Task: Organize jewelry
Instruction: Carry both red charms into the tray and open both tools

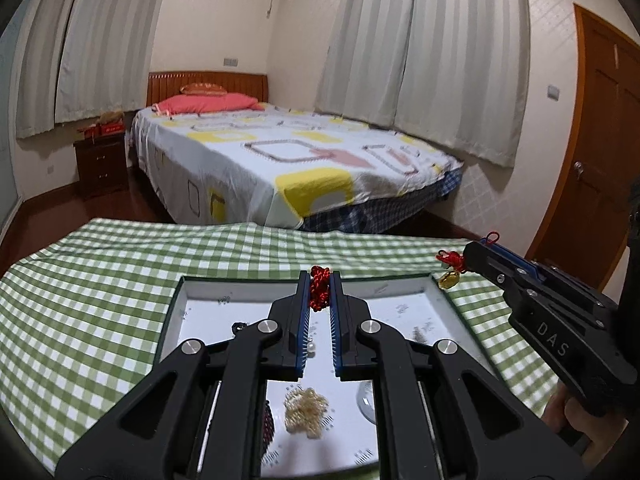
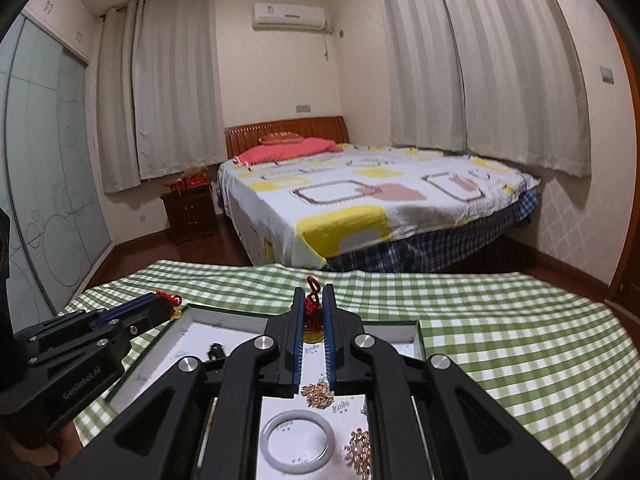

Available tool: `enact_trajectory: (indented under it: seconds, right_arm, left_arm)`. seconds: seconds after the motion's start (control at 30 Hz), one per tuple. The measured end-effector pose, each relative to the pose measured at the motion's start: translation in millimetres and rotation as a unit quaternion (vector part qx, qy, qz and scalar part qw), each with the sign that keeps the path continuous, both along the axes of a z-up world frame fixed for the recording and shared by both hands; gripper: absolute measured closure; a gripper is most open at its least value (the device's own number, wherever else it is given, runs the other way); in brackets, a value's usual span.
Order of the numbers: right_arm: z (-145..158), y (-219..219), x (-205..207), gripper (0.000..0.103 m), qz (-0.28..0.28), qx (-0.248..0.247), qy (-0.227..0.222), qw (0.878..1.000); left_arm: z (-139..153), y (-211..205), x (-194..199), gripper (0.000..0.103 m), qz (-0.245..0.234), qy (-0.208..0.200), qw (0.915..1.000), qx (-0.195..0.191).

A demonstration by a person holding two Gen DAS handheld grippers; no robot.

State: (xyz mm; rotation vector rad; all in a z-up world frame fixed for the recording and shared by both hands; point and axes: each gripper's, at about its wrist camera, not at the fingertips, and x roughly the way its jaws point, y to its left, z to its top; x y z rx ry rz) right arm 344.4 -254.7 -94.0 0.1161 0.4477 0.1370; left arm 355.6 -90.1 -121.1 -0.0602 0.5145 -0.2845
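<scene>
Both grippers hold one red knotted cord with an amber pendant above a white shallow tray point(image 1: 440, 300) on the green checked cloth. My left gripper point(image 1: 320, 280) is shut on the cord's red knot point(image 1: 319, 286). My right gripper point(image 2: 312, 300) is shut on the other end of the red cord point(image 2: 311, 308), and the amber pendant point(image 2: 312, 335) hangs below its fingers. In the left wrist view the right gripper point(image 1: 470, 256) shows at the right with the pendant point(image 1: 449, 280). In the tray lie a pale jade bangle point(image 2: 297, 440), gold chain clusters point(image 2: 318, 392), a cream beaded piece point(image 1: 306, 410) and a dark item point(image 2: 216, 350).
The tray point(image 2: 192, 320) sits in the middle of the table with the green checked cloth point(image 2: 500, 340). A bed point(image 2: 380, 200), a nightstand point(image 2: 190, 212), curtains and a wooden door point(image 1: 600, 160) stand beyond the table's far edge.
</scene>
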Motion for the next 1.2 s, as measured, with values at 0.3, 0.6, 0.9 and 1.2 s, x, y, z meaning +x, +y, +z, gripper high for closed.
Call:
enact_trajectory:
  seconds: [0.3,0.6,0.9,1.2]
  right_arm:
    - [-41.3,1.3,33.5,0.094,-0.006,-0.010,0.059,0.998]
    - [-66.7,7.1,55.3,0.094,-0.007,-0.015,0.139,0.990]
    - [-73.6,7.3,65.7,0.094,-0.013,-0.023,0.172,0.985]
    - [-75.3,6.0,67.4,0.091,-0.018,-0.022,0.179,0.984]
  left_arm:
    - [-40.5,-0.9,38.9,0.093,0.011,0.061,0.9980,0.013]
    - [-65.0,-1.5,54.8,0.093,0.015,0.113,0.9930,0.031]
    - [-74.4,-2.3,61.7,0.093,0.016,0.135,0.9900,0.038]
    - [-80.8,-1.6,63.9,0.093,0.018,0.145,0.9885,0.039]
